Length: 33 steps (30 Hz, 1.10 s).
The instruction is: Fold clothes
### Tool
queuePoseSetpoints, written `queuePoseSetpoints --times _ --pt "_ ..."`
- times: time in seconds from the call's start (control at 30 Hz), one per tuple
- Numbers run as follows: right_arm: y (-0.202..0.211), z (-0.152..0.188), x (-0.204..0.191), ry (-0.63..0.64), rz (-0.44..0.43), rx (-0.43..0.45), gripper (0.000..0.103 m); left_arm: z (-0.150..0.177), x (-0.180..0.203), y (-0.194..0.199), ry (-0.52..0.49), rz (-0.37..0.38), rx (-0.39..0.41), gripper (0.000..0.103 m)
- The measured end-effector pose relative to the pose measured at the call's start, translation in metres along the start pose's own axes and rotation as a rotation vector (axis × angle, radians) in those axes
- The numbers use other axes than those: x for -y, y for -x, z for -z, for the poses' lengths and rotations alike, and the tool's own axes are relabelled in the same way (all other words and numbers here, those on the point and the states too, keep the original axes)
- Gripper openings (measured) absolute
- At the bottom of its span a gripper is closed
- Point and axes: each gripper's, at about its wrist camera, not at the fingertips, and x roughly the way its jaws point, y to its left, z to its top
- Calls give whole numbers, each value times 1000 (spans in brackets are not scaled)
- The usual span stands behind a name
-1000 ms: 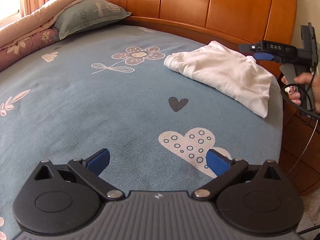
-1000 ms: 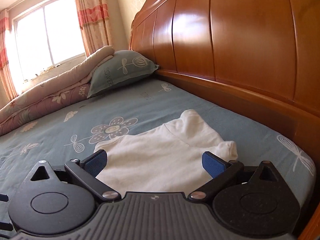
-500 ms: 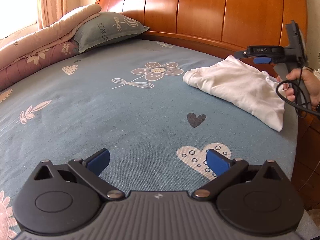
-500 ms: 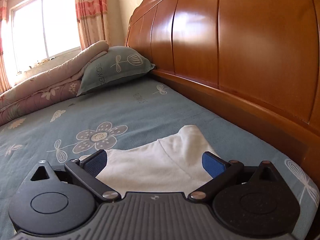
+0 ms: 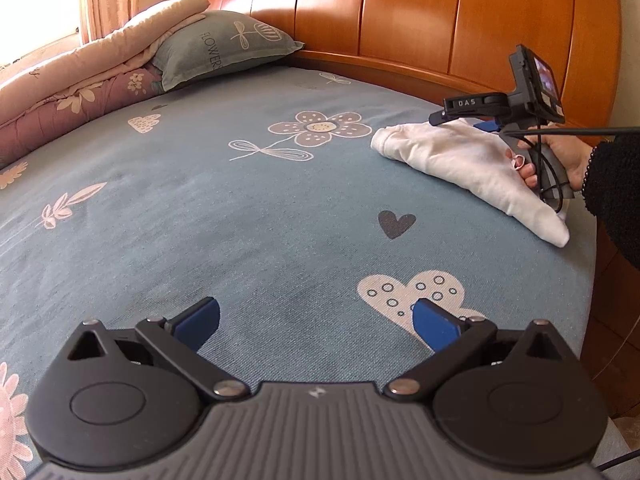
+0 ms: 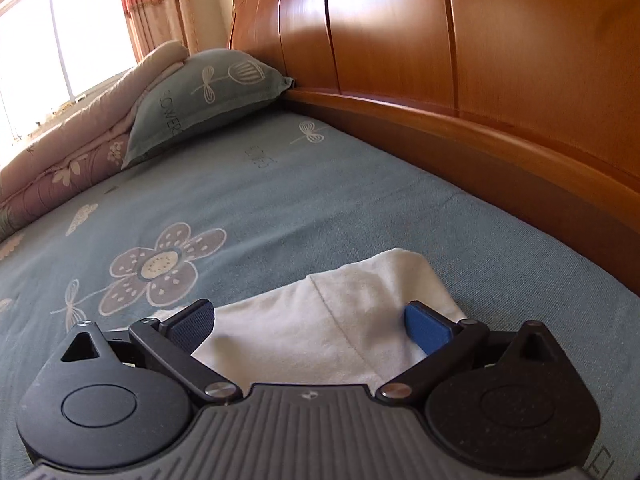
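The left tool (image 5: 316, 322) is hovering with its jaws spread over bare bed sheet (image 5: 240, 220), holding nothing, likely waiting its turn. Well ahead and to its right, the white garment (image 5: 472, 164) is lying bunched near the headboard (image 5: 440, 20). The right tool (image 6: 308, 322) is sitting just above that garment, jaws spread, probably lining up to grip an edge. No containers are showing

On the bed (image 5: 240, 216) we find the folded garment (image 5: 460, 160) at the far right, near the headboard (image 5: 400, 20). At the far left a pillow (image 5: 224, 48) leans on a rolled quilt (image 5: 80, 80). Our right gripper (image 6: 308, 322) hangs over the garment; our left gripper (image 5: 316, 320) sits near, over bare sheet
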Motion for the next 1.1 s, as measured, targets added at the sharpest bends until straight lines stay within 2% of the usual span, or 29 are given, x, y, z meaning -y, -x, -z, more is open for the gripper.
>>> queuePoseSetpoints --times 0.13,0.27,0.47,0.73,0.93,1.03,1.1 --pt "15 -8 -8 -1 10 -28 103 0 -3 2 5 -9 5 102" --pt "45 -2 -18 -22 -59 -33 103 0 -5 3 29 -6 6 102" --pt "40 8 -31 32 -17 -94 103 -4 1 18 20 -5 35 102" --pt "73 -1 -40 -6 -32 -73 103 -8 3 37 29 -20 70 102" --pt "63 13 -44 -24 -32 -183 103 -9 8 43 29 -18 80 102" --pt "58 18 -45 -16 -25 -211 103 -11 10 48 23 -21 95 102" --pt "68 14 -43 -34 -29 -172 103 -11 11 52 18 -30 106 102"
